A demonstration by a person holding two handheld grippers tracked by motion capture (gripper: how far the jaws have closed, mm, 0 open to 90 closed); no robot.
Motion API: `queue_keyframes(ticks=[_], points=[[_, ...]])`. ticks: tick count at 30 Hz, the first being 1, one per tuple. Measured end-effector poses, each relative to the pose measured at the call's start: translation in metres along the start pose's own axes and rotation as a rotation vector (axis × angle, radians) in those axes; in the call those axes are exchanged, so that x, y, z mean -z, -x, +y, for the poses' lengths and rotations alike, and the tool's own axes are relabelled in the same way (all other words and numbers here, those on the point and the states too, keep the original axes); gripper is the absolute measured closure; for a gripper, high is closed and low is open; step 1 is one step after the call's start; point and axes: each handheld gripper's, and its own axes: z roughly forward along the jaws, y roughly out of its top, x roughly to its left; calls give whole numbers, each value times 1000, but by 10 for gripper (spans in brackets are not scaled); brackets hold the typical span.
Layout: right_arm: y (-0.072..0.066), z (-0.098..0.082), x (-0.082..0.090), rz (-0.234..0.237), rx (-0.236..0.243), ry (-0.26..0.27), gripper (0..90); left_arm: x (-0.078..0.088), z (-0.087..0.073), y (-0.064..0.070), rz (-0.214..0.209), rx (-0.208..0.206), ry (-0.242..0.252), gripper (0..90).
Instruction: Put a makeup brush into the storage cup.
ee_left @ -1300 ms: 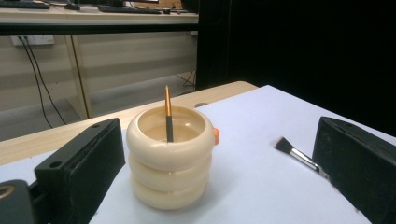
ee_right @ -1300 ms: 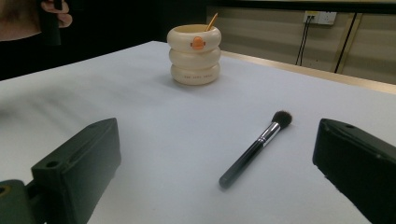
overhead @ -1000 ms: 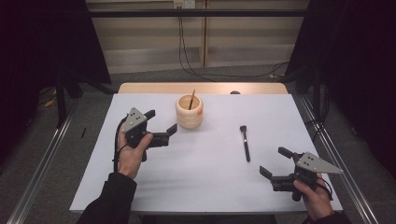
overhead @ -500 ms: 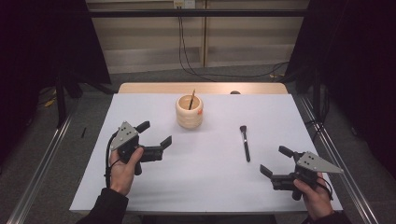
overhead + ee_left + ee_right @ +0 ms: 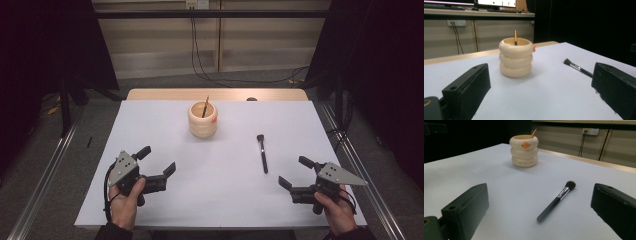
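Our left gripper [image 5: 159,161] has been pulling back from beside the cream holder [image 5: 203,120] toward the near left of the tabletop [image 5: 150,125], and it is now hovering there with its jaws spread apart and holding nothing, while our right gripper [image 5: 296,173] is staying put at the near right. Moving across from the left, the holder is standing upright at the far middle, built of three stacked rings, with a thin orange-tipped stick [image 5: 205,106] leaning inside it. Right of it, and well apart, the makeup brush [image 5: 262,153] is lying flat on the tabletop, its long axis running roughly near to far, the dark bristle head pointing away from us and the handle end nearest our right gripper. We are judging the brush light, stiff along its black handle [image 5: 550,208] and soft at the bristles [image 5: 570,184]; the smooth round handle may roll or slip, so mid-handle looks the sensible place to grip. Our right gripper is likewise released, jaws wide, facing the brush.
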Motion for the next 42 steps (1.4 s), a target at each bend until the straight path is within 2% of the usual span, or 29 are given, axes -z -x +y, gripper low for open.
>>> queue_keyframes(ticks=[3, 6, 11, 13, 15, 16, 18, 20, 30, 36, 42], points=[[0, 0, 0, 2, -1, 2, 9, 7, -3, 2, 11, -22, -3, 20], [0, 1, -2, -1, -1, 1, 10, 15, -10, 5, 4, -34, -3, 20], [0, 1, -1, -14, -6, 5, 9, 21, -17, 4, -7, -36, -13, 20], [0, 1, 0, -17, 0, 6, 9, 23, -16, 3, 7, -30, 2, 20], [0, 0, 0, -13, -5, 2, 9, 24, -16, 2, 6, -39, 4, 20], [0, 0, 0, -11, -5, 4, 9, 24, -17, 3, 5, -23, 8, 20], [0, 0, 0, -20, -1, 8, 9, 24, -18, 3, 5, -15, 10, 20], [0, 1, 1, -13, -4, 9, 5, 24, -18, 2, 5, -17, 13, 20], [0, 2, -4, -35, -1, -6, 7, 25, -18, 1, -4, -14, 14, 20], [2, 3, -3, -44, 25, 1, 11, 23, -17, 5, -17, -20, 16, 20], [5, 5, -4, -59, 21, 26, 13, 23, -17, 4, -15, -13, 19, 20]])
